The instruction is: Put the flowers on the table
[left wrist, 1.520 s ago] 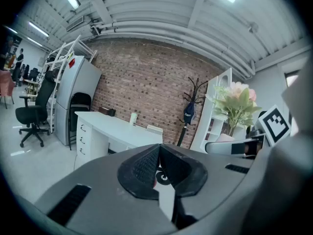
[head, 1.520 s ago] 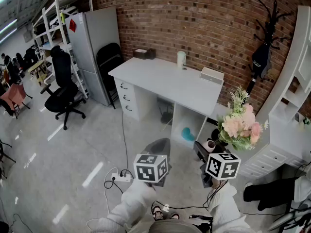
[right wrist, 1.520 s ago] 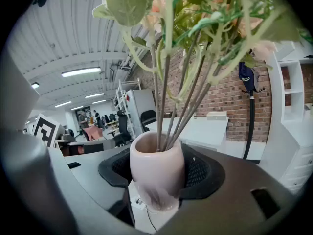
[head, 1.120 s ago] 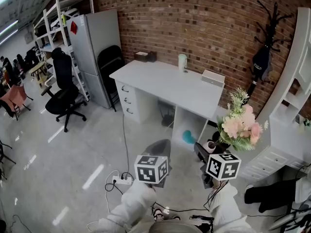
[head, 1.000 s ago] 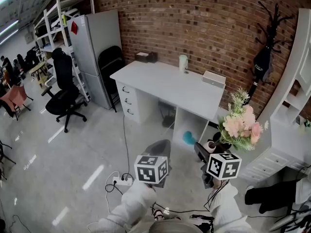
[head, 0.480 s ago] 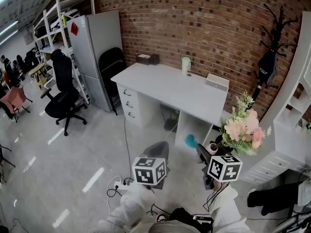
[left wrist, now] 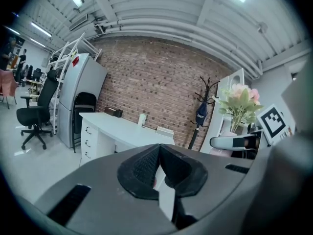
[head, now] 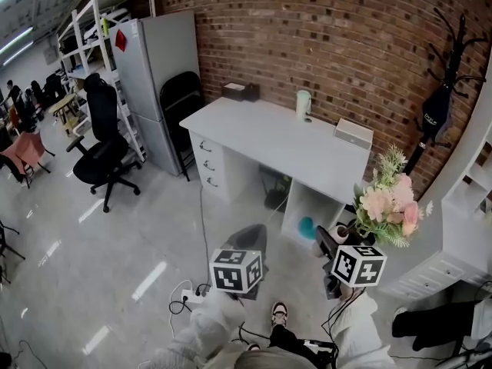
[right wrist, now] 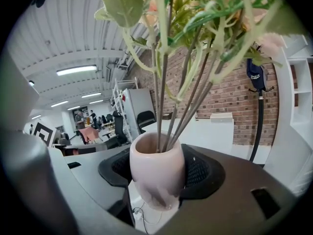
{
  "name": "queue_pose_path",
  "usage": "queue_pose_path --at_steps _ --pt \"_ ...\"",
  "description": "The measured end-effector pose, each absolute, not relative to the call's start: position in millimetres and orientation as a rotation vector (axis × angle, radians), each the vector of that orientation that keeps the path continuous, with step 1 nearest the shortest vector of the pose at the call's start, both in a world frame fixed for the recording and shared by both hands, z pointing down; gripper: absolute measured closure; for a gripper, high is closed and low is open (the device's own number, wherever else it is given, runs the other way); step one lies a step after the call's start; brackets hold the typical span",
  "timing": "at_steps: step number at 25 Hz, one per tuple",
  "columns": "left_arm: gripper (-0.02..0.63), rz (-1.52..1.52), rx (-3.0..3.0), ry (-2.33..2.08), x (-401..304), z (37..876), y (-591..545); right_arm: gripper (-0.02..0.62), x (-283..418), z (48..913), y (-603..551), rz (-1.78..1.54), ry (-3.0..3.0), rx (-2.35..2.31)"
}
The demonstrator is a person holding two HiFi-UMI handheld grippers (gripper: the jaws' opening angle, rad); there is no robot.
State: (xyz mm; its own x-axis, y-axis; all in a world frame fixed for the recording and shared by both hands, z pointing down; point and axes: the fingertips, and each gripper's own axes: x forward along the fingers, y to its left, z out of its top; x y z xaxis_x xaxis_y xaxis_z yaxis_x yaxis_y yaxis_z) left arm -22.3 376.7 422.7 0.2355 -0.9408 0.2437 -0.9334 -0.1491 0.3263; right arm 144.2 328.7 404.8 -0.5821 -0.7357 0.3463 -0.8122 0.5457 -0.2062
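Flowers in vase clamped between right tongs; left tongs closed, empty.

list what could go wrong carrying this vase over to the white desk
1. The right gripper pinches only the rounded pink vase, with tall flowers above: it may tip or slip.
2. A power strip and cables lie on the floor toward the white desk: a trip risk.

White sleeves; grey hand-held grippers carry marker cubes.
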Motion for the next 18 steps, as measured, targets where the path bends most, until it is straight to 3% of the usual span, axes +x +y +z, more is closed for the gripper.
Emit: queue_pose_path --at_steps 18 --pt "0.597 -0.011 2.058 -1.78 -34.2 432.0 234.1 0.354 137.7 406.0 176.3 0.487 -2.571 1.239"
